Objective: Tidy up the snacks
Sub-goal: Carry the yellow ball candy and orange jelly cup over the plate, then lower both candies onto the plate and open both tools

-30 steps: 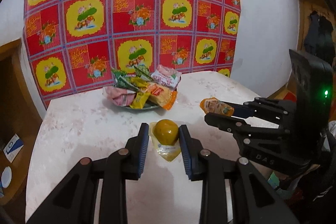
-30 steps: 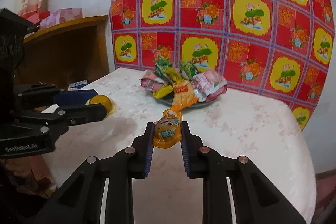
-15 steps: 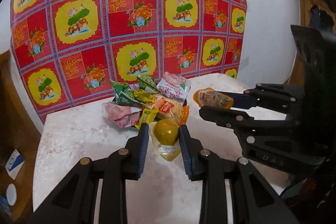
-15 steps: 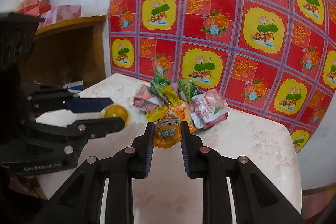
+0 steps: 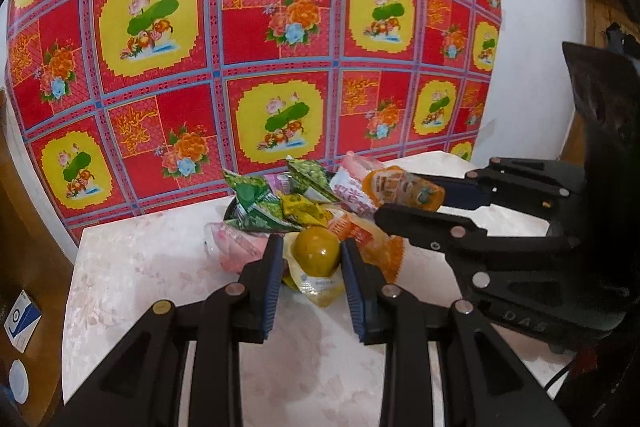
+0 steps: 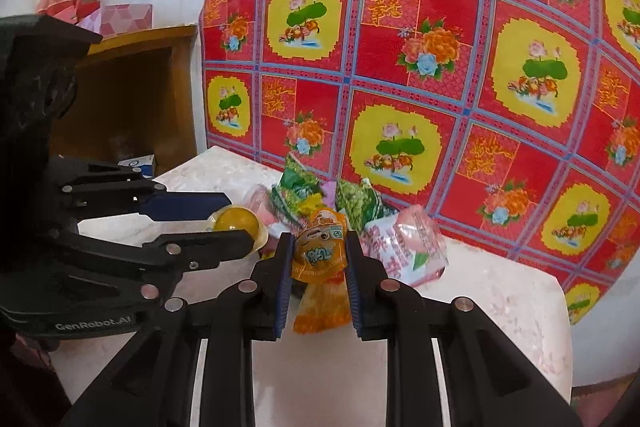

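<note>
My left gripper (image 5: 312,247) is shut on a yellow jelly cup (image 5: 316,254) and holds it just in front of the snack pile (image 5: 296,203). My right gripper (image 6: 318,247) is shut on an orange jelly cup (image 6: 320,251); it also shows in the left wrist view (image 5: 402,186), held above the pile's right side. The pile of green, yellow, pink and orange packets lies on a dark plate (image 5: 230,211) at the back of the marble table (image 5: 160,267). The left gripper with the yellow cup (image 6: 236,221) shows at the left of the right wrist view.
A red and yellow patterned cloth (image 5: 280,47) hangs on the wall right behind the table. A wooden cabinet (image 6: 140,87) stands to the left with a small blue and white box (image 6: 138,161). The table edge (image 6: 560,307) is at the right.
Both grippers have moved forward toward the snack pile, each still holding its jelly cup. The pile is now close in front of both sets of fingers.
</note>
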Motion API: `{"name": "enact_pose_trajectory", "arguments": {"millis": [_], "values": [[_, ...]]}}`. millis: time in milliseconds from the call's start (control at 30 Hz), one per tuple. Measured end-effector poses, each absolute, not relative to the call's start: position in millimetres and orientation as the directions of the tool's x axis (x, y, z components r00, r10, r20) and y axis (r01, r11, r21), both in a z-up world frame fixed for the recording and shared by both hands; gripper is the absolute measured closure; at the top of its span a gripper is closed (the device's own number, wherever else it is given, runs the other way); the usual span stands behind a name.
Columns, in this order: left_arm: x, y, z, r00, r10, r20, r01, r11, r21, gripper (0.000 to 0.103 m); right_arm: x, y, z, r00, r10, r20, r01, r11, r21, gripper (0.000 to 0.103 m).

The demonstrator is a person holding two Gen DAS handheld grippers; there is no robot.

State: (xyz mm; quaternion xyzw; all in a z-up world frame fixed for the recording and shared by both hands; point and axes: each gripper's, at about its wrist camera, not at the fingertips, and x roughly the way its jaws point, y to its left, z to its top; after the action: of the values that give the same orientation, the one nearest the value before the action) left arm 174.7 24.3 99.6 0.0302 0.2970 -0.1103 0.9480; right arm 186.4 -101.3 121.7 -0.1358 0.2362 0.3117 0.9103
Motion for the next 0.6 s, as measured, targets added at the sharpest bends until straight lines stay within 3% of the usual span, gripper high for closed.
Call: {"name": "enact_pose_trajectory", "arguments": {"millis": [600], "values": [[234.1,40.2,99.5,0.809,-0.16,-0.566,0.183,0.983,-0.015,0.073,249.9,-115.1,111.3,0.726,0.479,-0.493,-0.579,0.813,-0.063,0.077]]}}
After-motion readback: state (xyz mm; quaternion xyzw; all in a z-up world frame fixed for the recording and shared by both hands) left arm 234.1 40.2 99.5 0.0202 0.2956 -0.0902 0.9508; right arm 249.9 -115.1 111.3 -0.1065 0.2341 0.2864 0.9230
